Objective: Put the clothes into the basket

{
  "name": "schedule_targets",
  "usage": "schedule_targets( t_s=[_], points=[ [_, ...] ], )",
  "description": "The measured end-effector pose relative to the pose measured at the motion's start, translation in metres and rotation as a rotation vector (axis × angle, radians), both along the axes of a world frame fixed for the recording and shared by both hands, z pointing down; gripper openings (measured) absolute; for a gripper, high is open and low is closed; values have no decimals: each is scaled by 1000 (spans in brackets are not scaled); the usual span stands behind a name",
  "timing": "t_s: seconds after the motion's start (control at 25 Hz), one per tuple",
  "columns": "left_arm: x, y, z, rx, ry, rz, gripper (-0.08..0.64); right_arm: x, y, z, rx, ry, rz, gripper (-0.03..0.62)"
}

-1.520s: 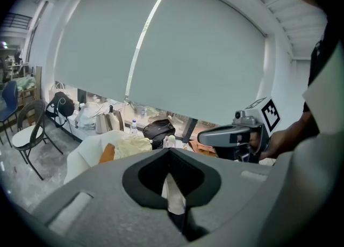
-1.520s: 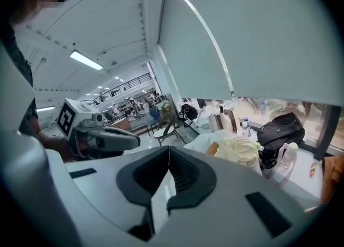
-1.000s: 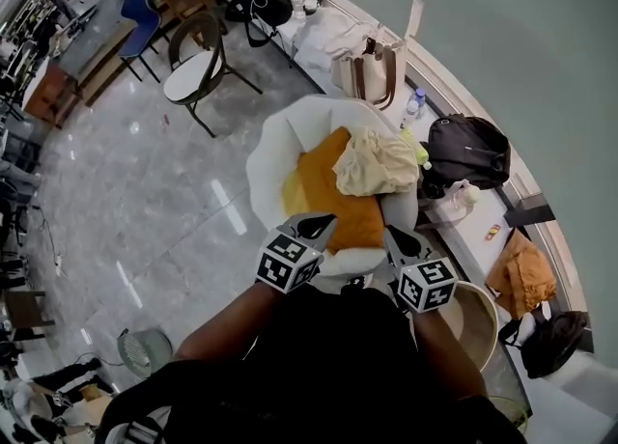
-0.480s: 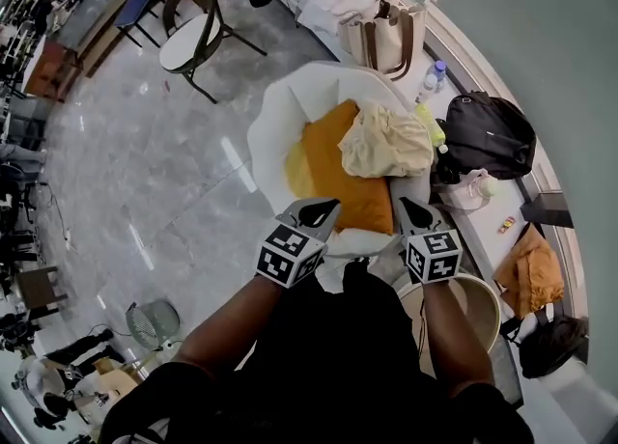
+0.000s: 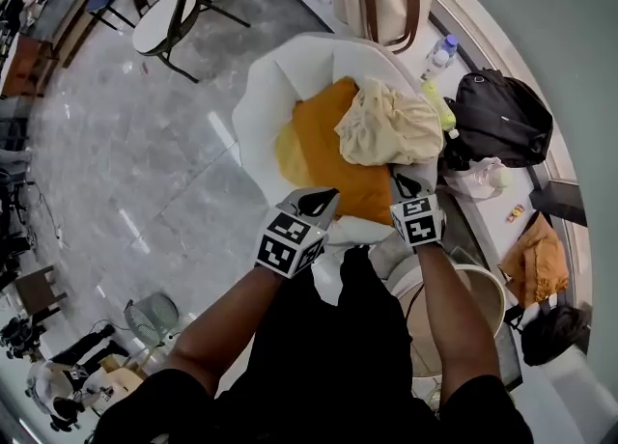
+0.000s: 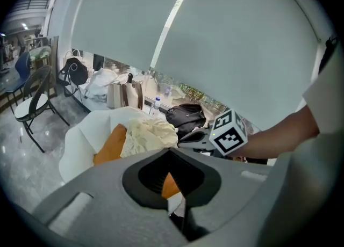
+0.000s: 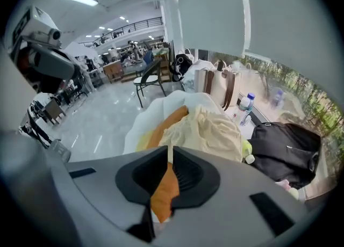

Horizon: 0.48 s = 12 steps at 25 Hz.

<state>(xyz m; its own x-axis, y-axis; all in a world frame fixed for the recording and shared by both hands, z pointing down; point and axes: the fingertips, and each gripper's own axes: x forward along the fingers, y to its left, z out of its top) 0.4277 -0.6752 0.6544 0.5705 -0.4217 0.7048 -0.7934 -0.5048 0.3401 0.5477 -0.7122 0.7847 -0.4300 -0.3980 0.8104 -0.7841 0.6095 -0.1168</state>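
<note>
- Clothes lie heaped on a white armchair [image 5: 275, 95], none of them in the basket [image 5: 494, 290].
- One is an orange garment [image 5: 323, 157], spread broad and fairly flat over the seat, its near edge reaching toward the front of the chair.
- On top of it, toward the person's right, sits a cream garment [image 5: 391, 124], crumpled into a loose, wrinkled mound.
- The basket is round with a pale rim. It stands on the floor at the person's right, just beside the armchair and partly hidden behind the right forearm.
- The left tongs [image 5: 314, 203] point down over the near edge of the orange garment. Their tips meet with no gap and nothing is pinched between them. In the left gripper view, orange cloth and the white chair show only through the hollow behind the tips.
- The right tongs [image 5: 408, 184] point down where the orange garment meets the lower edge of the cream one. Their jaws have just been opening and now stand a thin slit apart.
- No cloth is caught between the right pads. The orange fabric seen in the right gripper view lies beyond them, framed by the hollow. Whether either pair of tips touches the fabric cannot be told.
- A black backpack [image 5: 502, 119] sits to the right of the armchair, close to the cream garment. A tote bag [image 5: 386, 3] and a water bottle [image 5: 439, 51] are behind the chair.
</note>
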Motion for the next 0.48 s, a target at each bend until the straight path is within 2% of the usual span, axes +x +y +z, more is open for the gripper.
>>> schedule_targets(
  t_s=[0.12, 0.32, 0.48],
  points=[
    [-3, 3, 20, -21, -8, -3, 0, 6, -26, 39, -8, 63, 3, 88],
    [-11, 17, 42, -67, -19, -23, 0, 21, -69, 93, -6, 188, -7, 123],
    [-15, 30, 49, -81, -33, -22, 0, 15, -89, 116, 15, 248, -50, 146]
  ],
)
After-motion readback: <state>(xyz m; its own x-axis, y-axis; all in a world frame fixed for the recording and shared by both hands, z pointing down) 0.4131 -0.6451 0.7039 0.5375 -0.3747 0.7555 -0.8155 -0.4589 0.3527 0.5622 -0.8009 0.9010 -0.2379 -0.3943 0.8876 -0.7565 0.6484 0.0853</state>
